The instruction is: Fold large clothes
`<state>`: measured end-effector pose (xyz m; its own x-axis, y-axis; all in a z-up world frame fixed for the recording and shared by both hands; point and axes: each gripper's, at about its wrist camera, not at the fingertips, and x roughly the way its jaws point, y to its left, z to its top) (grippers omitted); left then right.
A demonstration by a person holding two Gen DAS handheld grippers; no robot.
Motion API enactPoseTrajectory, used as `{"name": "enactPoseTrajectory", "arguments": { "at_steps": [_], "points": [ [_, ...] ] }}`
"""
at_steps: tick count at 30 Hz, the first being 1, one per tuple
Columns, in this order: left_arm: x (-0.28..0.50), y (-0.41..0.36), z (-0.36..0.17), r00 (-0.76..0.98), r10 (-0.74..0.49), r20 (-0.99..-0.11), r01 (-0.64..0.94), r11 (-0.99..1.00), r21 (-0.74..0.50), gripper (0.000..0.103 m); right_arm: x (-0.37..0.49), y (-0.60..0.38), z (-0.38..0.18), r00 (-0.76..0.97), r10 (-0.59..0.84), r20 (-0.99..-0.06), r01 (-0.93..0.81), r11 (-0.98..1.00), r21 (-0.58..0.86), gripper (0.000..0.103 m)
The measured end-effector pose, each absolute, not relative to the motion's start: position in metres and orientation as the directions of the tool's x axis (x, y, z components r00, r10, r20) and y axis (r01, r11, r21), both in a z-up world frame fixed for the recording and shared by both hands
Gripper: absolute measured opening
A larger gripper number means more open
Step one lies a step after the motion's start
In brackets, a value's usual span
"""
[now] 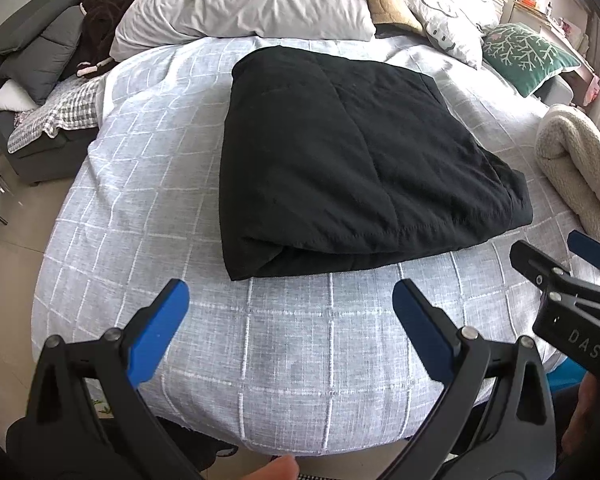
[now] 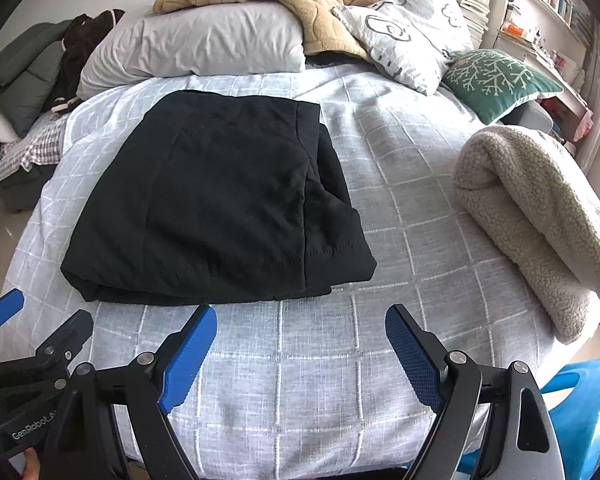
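Both grippers, left (image 1: 290, 300) & right (image 2: 300, 328), wide open, empty

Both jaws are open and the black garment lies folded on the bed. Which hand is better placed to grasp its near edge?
Probably left. The left gripper faces the black garment's near edge directly. The right gripper points mostly past its right corner.

A: Where does the left wrist view look from?

B: From above the foot of the bed (image 1: 284, 360), facing the pillows (image 1: 244, 4), close to the black folded garment (image 1: 360, 152).

A: And the right wrist view?

B: Beside it, facing the same way. The garment (image 2: 220, 200) sits further left there. Both share bed (image 2: 320, 380), garment, pillows (image 2: 196, 44) and fleece blanket (image 2: 540, 216).
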<state>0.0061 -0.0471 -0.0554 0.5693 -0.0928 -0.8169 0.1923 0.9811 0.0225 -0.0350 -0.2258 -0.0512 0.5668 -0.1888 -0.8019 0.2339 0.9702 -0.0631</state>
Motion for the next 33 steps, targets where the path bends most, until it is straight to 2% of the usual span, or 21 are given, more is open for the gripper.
{"name": "enactPoseTrajectory", "arguments": {
  "at_steps": [33],
  "points": [
    [0.0070,-0.0459,-0.0562,0.562,-0.096,-0.822,0.191,0.981,0.016,0.101,-0.0346,-0.2243,-0.0519,0.564,-0.180,-0.806,0.227,0.972,-0.058,0.088]
  ]
}}
